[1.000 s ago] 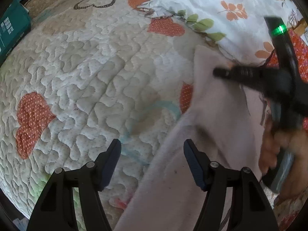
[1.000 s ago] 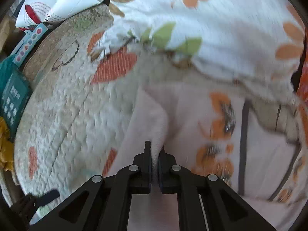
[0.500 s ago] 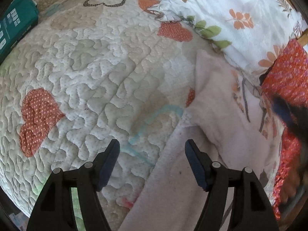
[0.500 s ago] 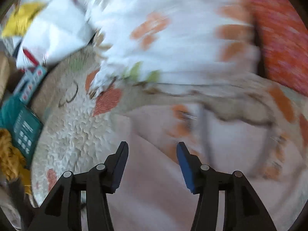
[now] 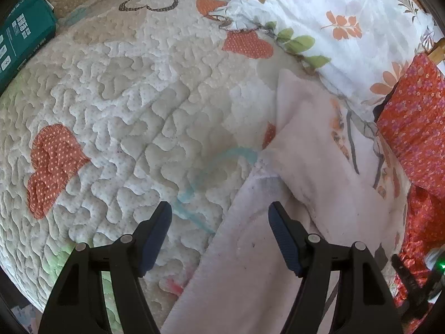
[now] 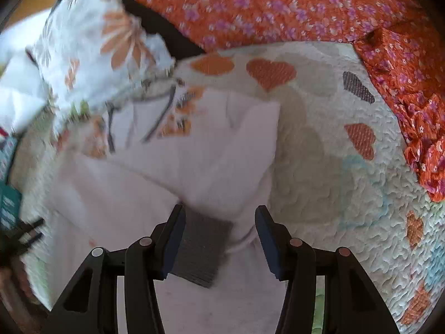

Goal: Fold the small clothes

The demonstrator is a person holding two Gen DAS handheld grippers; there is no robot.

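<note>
Pink garment (image 5: 311, 167) on heart-patterned quilt (image 5: 139, 97), floral bedding (image 5: 319, 14) behind, both fingers spread, empty

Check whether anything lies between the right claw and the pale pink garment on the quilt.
Nothing visible does. The right claw is open directly over the pale pink garment, with the garment's grey cuff lying between its fingers. The orange floral cloth sits off to the side on the quilt.
</note>
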